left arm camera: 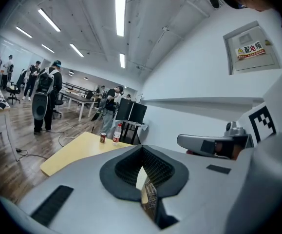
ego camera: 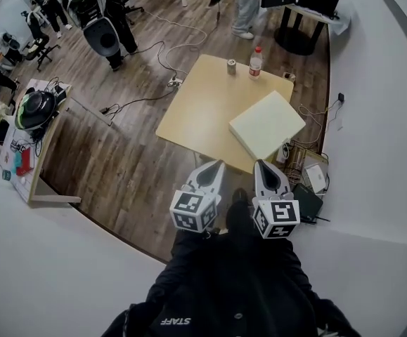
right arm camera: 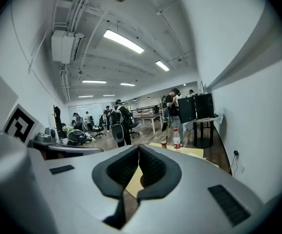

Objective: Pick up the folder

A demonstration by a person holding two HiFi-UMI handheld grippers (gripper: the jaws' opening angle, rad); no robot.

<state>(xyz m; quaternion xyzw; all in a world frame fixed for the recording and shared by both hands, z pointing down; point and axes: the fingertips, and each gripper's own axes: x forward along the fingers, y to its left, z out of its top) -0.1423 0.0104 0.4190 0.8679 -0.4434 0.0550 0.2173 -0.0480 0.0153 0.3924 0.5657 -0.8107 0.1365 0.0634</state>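
Note:
The folder (ego camera: 266, 123), a flat pale cream square, lies on the near right corner of the yellow table (ego camera: 199, 107). My two grippers are held side by side in front of the person's body, short of the table's near edge and pointing toward it. The left gripper (ego camera: 216, 167) is shut with nothing in it, its pads meeting at the tips in the left gripper view (left arm camera: 141, 149). Level with it, the right gripper (ego camera: 262, 166) is also shut and empty (right arm camera: 139, 147). Neither gripper touches the folder.
A can (ego camera: 232, 67) and a bottle (ego camera: 255, 63) stand at the table's far edge. Cables and a power strip (ego camera: 174, 83) lie on the wooden floor to the left. Boxes and devices (ego camera: 314, 177) sit by the wall on the right. Several people stand at the back.

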